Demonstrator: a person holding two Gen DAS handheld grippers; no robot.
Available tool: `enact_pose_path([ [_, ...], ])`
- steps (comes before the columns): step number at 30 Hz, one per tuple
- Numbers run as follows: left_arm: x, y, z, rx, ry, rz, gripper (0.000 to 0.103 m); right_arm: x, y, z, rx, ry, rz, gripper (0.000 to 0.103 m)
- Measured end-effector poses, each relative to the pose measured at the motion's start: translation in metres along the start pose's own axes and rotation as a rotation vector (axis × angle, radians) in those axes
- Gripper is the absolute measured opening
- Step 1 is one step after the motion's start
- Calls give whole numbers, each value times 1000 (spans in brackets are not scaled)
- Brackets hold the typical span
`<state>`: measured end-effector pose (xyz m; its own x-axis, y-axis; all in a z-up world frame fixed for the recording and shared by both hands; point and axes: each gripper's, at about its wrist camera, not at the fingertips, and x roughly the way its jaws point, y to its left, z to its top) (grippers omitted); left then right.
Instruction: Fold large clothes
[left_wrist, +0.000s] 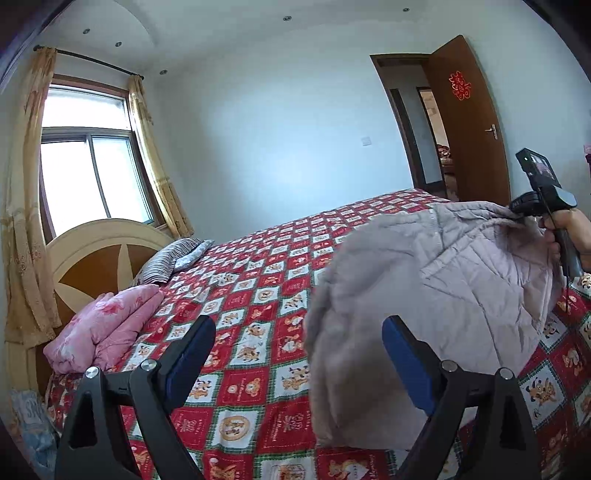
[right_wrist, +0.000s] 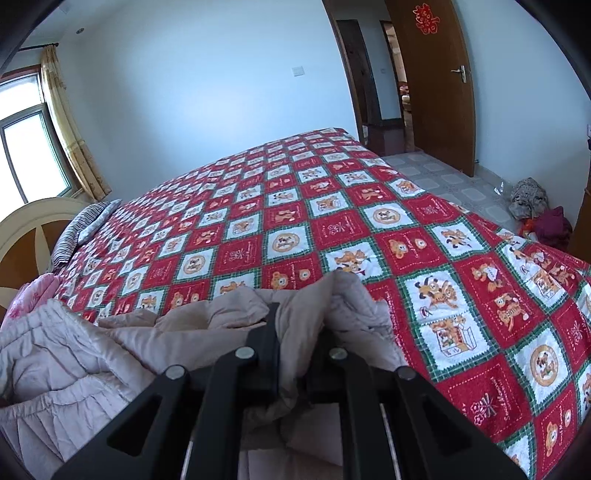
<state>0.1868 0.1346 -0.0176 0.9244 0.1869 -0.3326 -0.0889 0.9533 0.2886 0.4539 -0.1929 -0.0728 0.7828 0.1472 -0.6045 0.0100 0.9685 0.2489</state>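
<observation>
A pale pink quilted coat (left_wrist: 436, 295) lies bunched on the bed with the red checked cartoon cover (left_wrist: 258, 280). My left gripper (left_wrist: 299, 332) is open and empty, its blue-padded fingers (left_wrist: 192, 350) spread just in front of the coat's near end. My right gripper (right_wrist: 301, 325) is shut on a fold of the coat (right_wrist: 343, 295) and holds it lifted off the cover (right_wrist: 369, 229). The right gripper also shows in the left wrist view (left_wrist: 532, 206), at the coat's far right edge, held by a hand.
A folded pink quilt (left_wrist: 103, 325) and a striped pillow (left_wrist: 166, 262) lie by the headboard (left_wrist: 92, 254) on the left. A window with curtains (left_wrist: 88, 166) is behind. An open brown door (right_wrist: 432, 81) and a clothes pile on the floor (right_wrist: 539, 214) are at right.
</observation>
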Motion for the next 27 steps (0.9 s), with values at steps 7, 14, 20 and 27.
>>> enact_pose_path([
  [7, 104, -71, -2, 117, 32, -30, 93, 38, -1, 14, -3, 27, -1, 12],
  [14, 225, -83, -9, 82, 182, 132, 93, 27, 0, 10, 4, -34, 138, 77],
  [20, 261, -74, -11, -28, 270, 242, 96, -11, 31, -10, -132, -102, 89, 81],
  [27, 299, -92, 5, -1, 305, 221, 97, 42, 83, -54, -446, 56, 8, 81],
])
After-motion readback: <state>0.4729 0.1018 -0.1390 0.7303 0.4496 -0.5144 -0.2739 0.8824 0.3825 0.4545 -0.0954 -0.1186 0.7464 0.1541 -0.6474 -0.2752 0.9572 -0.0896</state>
